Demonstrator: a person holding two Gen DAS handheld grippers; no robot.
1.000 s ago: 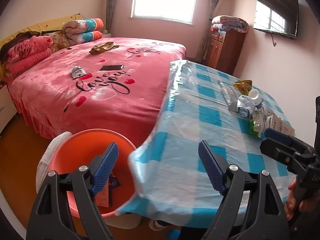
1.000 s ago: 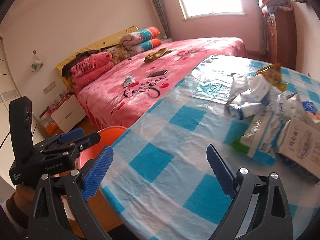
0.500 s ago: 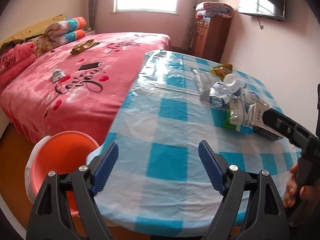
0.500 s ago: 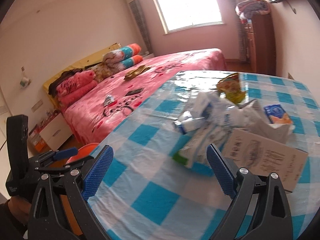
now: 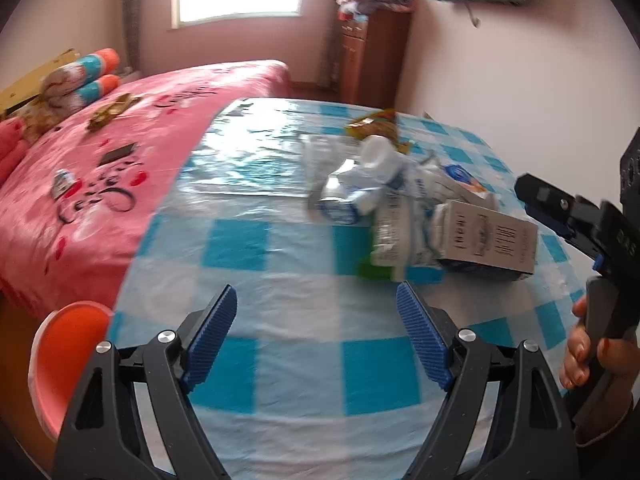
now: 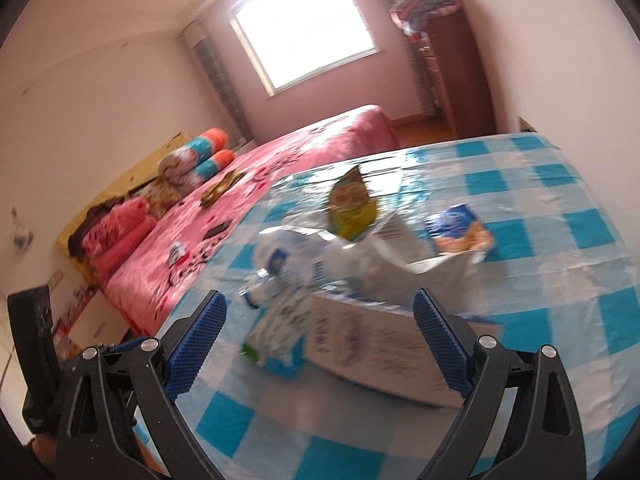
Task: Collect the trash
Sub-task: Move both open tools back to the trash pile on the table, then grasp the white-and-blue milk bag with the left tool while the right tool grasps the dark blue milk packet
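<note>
Two hand-held grippers are hovering over a counter (image 5: pixel 240 248) that is wearing a blue-and-white checked plastic cloth. The left gripper (image 5: pixel 316 336) is standing with its blue-padded jaws spread wide and nothing between them, above the near edge of the counter. The right gripper (image 6: pixel 320 336) is likewise gaping wide and holding nothing; seen from the left wrist view, it (image 5: pixel 532 196) is reaching in from the right side, with the person's hand (image 5: pixel 588 352) wrapping its handle.

The trash is lying in one loose pile (image 5: pixel 400 204) on the right half of the counter. A flat white printed carton (image 6: pixel 372 344) is sitting nearest the right gripper, directly ahead of its open jaws and apart from both pads. A crumpled white-and-green wrapper (image 6: pixel 276 340) is touching the carton's left side. Behind these, a crushed clear bottle with a blue label (image 5: pixel 340 200) is lying on its side, a yellow-green snack bag (image 6: pixel 352 208) is standing at the back of the pile, and a blue-and-orange packet (image 6: pixel 460 228) is lying to its right.

An orange bin (image 5: pixel 68 360) is standing on the floor below the counter's left near corner, beside a bed (image 5: pixel 80 184) that is covered in a pink spread. Both views are showing motion blur.
</note>
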